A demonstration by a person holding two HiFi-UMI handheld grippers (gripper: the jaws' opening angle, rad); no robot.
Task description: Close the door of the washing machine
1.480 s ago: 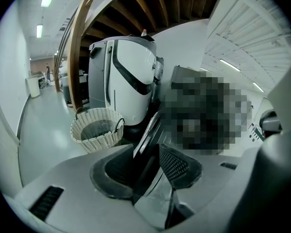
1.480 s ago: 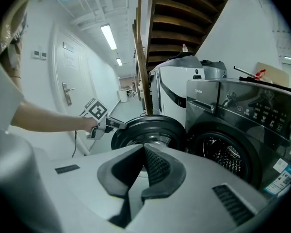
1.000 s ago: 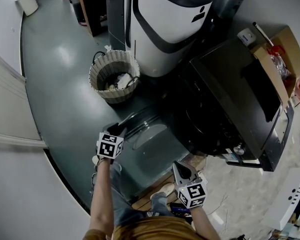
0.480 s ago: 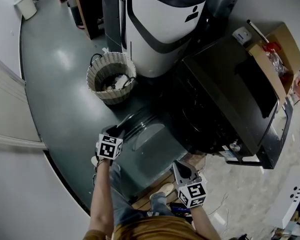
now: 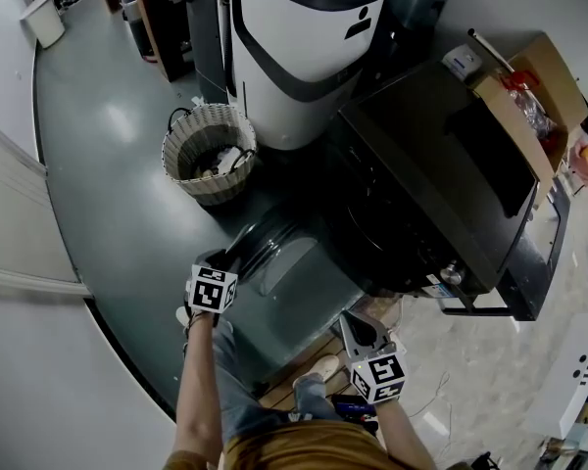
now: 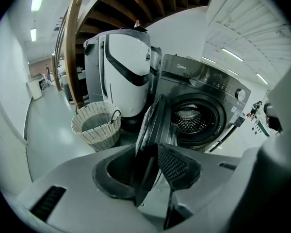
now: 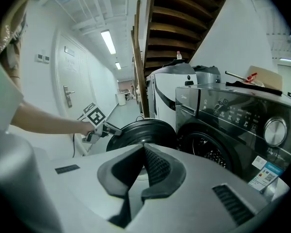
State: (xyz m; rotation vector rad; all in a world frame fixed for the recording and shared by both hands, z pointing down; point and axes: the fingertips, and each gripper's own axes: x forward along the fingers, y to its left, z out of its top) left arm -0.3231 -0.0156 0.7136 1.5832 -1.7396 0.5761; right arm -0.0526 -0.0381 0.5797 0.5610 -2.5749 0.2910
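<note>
The dark front-loading washing machine [image 5: 441, 164] stands with its round door [image 5: 294, 272] swung wide open towards me. Its drum opening [image 6: 194, 120] is uncovered. My left gripper [image 5: 230, 259] is at the door's outer rim. In the left gripper view the door's edge [image 6: 153, 125] runs between the jaws of that gripper [image 6: 153, 152], which are closing around it. My right gripper [image 5: 356, 323] hangs shut and empty near the door's lower right. From the right gripper [image 7: 143, 149] I look at the door [image 7: 140, 130] and the left gripper [image 7: 111, 128] on its rim.
A wicker basket [image 5: 208, 153] holding some cloth stands on the floor left of the door. Behind it is a tall white and black appliance [image 5: 294, 37]. A cardboard box [image 5: 529, 86] lies on the machine's far side. Wooden boards [image 5: 304, 375] lie by my feet.
The machine and basket have slid a little to the left in the head view. Both grippers keep about the same place in the picture, and the door still stands wide open.
</note>
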